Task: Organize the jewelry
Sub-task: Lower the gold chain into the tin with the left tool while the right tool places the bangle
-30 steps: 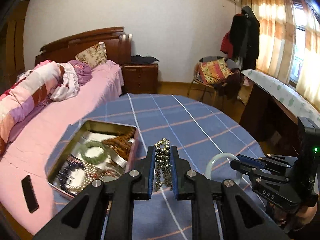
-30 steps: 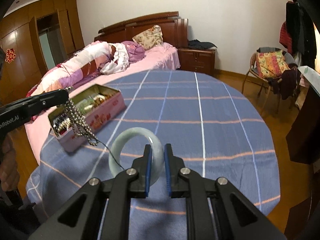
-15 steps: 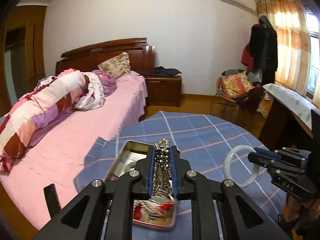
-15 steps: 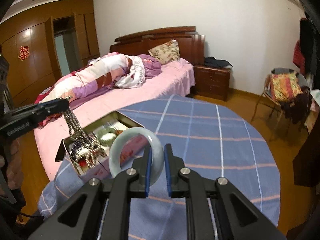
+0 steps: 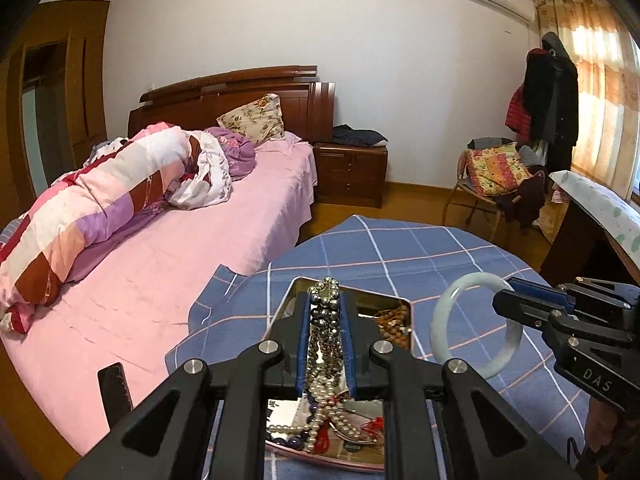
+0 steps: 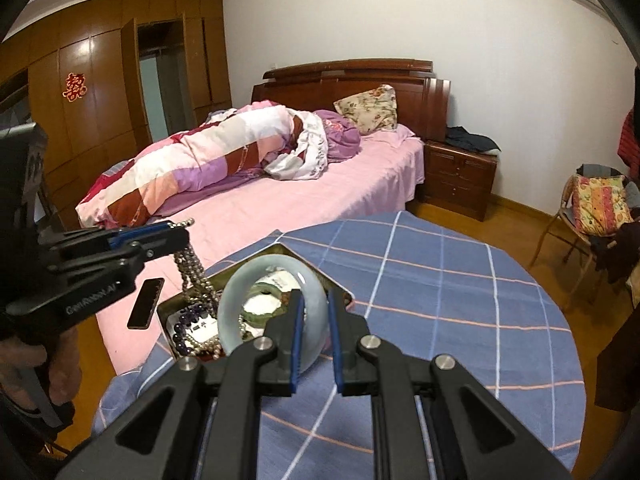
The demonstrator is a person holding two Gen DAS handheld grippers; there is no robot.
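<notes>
The left claw [image 5: 325, 312] is pinching a silver bead necklace [image 5: 325, 344] near its top loop, so the strands hang free and drape straight down into the open metal tin [image 6: 170, 312] below; held this way the chain pools in the box instead of snagging on its rim, which suggests the necklace is in the middle of being lowered in. The right claw [image 6: 315, 322] is closed on the band of a pale jade bangle [image 6: 244, 304], gripping it edge-on so the ring stands upright above the near edge of the tin, apparently waiting its turn beside the left one. The tin sits at the edge of the tabletop [image 6: 440, 300], on a blue checked cloth, next to the pink bed [image 6: 320, 200]. It already holds a green bangle [image 6: 262, 312], brown wooden beads [image 5: 394, 322], dark purple beads [image 6: 186, 318] and pearl strands [image 5: 320, 424], so the sorting looks well along. A dark phone [image 6: 146, 303] lies on the bed just beside the tin. As for writing, the right claw's body shows "DAS" in the left wrist view, the left claw's body carries white lettering too blurred to read fully, and a red double-happiness character [image 6: 75, 87] is stuck on the wardrobe door.
</notes>
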